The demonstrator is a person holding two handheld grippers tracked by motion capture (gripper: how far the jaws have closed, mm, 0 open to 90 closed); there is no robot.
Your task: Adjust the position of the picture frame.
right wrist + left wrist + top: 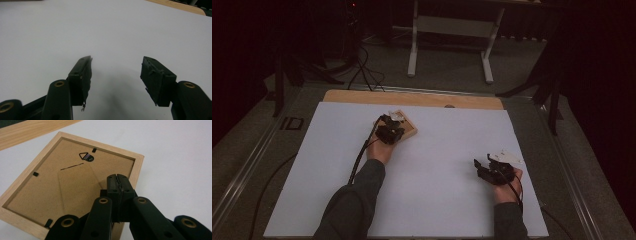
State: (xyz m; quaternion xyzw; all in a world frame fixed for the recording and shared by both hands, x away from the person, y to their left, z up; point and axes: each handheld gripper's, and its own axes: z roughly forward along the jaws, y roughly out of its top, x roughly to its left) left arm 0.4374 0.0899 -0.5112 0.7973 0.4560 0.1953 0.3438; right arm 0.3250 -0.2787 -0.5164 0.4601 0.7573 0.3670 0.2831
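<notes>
A light wooden picture frame [75, 185] lies face down on the white table top [437, 200], its brown backing board up. The board carries a triangular metal hanger [86, 157] and small black tabs. In the high view the frame [409, 129] sits at the far middle-left. My left gripper [117, 178] is shut, its tips together over the backing board near the frame's right rail, with nothing visible between them. In the high view the left gripper [388, 122] covers part of the frame. My right gripper [116, 67] is open over bare table, at the near right [484, 167].
A bare wooden strip [412, 97] runs along the table's far edge, also seen in the left gripper view [30, 130]. Beyond it stand a white-legged bench [452, 25], black cables [362, 70] on the floor and dark stands at both sides.
</notes>
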